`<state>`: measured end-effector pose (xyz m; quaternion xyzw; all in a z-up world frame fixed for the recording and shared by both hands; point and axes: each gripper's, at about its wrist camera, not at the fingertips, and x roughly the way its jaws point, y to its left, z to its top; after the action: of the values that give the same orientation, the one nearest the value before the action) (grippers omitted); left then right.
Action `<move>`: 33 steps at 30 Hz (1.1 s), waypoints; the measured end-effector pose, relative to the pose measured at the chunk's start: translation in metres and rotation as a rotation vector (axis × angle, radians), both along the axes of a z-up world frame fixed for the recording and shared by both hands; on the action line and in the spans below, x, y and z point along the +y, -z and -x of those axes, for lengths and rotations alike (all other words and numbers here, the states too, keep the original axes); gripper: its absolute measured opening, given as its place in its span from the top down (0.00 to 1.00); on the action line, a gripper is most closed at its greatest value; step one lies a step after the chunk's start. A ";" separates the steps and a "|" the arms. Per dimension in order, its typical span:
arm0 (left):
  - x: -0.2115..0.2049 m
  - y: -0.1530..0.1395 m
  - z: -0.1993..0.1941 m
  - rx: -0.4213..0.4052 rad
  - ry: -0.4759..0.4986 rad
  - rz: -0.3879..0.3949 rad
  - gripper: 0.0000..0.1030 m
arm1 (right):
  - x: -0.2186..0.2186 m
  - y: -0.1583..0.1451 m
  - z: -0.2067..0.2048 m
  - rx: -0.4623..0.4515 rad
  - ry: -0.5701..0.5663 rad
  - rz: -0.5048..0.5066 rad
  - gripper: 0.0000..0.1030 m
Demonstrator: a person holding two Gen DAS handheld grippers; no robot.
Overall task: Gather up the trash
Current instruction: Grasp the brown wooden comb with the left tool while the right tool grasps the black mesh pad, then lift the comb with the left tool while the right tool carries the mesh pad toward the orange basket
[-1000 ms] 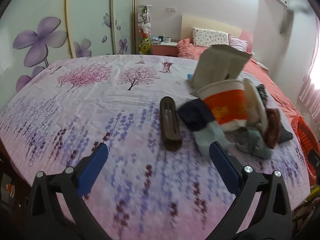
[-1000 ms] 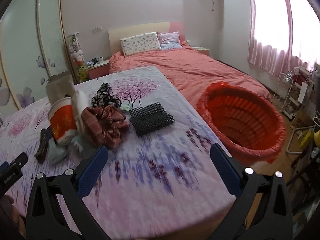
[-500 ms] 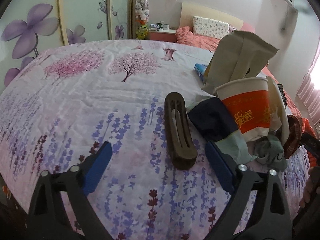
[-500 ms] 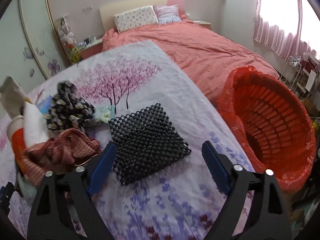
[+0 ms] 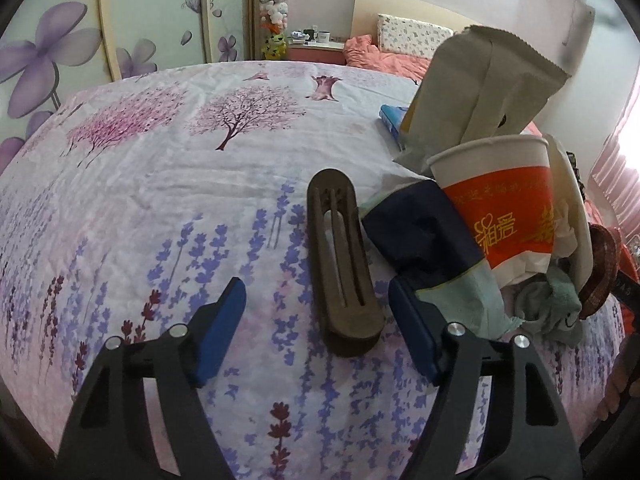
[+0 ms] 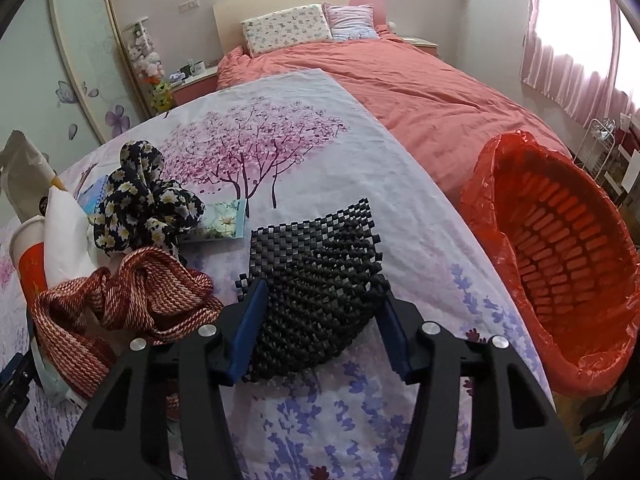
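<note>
One paper cup (image 5: 504, 196), one paper bag (image 5: 480, 84), one black mesh mat (image 6: 316, 280), one red-lined basket (image 6: 560, 256), two pillows (image 6: 286, 28)

Bedroom with a coral-covered bed (image 6: 420, 92)

Left of the bed stands a flower-painted wardrobe (image 5: 80, 40); right of it, bright pink curtains (image 6: 568, 52); behind it, a pale headboard (image 6: 280, 0).

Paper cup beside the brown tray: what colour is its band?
Red-orange, on a white paper cup; clearest in left wrist view.

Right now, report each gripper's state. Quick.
Left gripper: jaws open, straddling the brown wooden holder, not gripping it.
Right gripper: jaws closing around the bunched black mesh mat; firm grip cannot be told.
</note>
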<state>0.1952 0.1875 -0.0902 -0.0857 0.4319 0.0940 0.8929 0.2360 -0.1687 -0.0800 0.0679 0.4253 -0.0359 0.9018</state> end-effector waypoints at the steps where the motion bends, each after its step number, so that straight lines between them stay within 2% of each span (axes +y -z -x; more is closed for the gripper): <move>1: -0.002 0.000 -0.002 0.002 0.000 -0.006 0.31 | 0.000 0.000 -0.001 0.000 0.000 0.003 0.46; 2: -0.002 0.000 -0.003 0.003 -0.002 -0.013 0.33 | 0.001 0.000 -0.001 0.000 -0.003 0.004 0.46; 4: -0.004 0.000 -0.005 0.006 -0.012 -0.036 0.43 | 0.000 0.000 -0.002 -0.001 -0.004 -0.001 0.49; 6: -0.006 0.000 -0.005 0.003 -0.017 -0.042 0.46 | -0.002 0.001 -0.002 -0.004 -0.004 -0.004 0.52; 10: -0.013 0.001 -0.008 0.005 -0.008 -0.062 0.47 | -0.003 0.001 -0.002 -0.005 -0.004 -0.005 0.52; 13: -0.013 -0.001 -0.012 0.005 0.000 -0.047 0.48 | -0.003 0.002 -0.001 -0.006 -0.005 -0.005 0.52; 14: -0.013 -0.001 -0.013 0.004 0.001 -0.045 0.51 | -0.003 0.002 -0.001 -0.006 -0.006 -0.006 0.53; 16: -0.012 -0.002 -0.015 0.004 0.002 -0.054 0.66 | -0.002 0.001 -0.001 -0.009 -0.022 -0.017 0.63; 17: -0.010 -0.002 -0.017 0.002 0.008 -0.049 0.68 | 0.000 0.001 -0.001 -0.011 -0.034 -0.021 0.67; 19: -0.006 -0.003 -0.018 -0.005 0.022 -0.027 0.68 | 0.003 0.001 -0.002 -0.015 -0.062 -0.030 0.80; 22: -0.002 -0.002 -0.017 -0.017 0.038 -0.007 0.68 | 0.007 0.001 -0.003 -0.017 -0.077 -0.026 0.86; 28: 0.011 -0.003 -0.022 -0.019 0.042 0.026 0.68 | -0.004 0.004 -0.004 -0.020 -0.077 -0.100 0.87; 33: 0.021 -0.002 -0.036 -0.009 0.037 0.026 0.68 | -0.005 0.005 -0.011 -0.022 -0.063 -0.101 0.87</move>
<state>0.2314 0.2088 -0.0881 -0.0897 0.4307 0.0715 0.8952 0.2468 -0.1741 -0.0846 0.1004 0.4187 0.0147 0.9024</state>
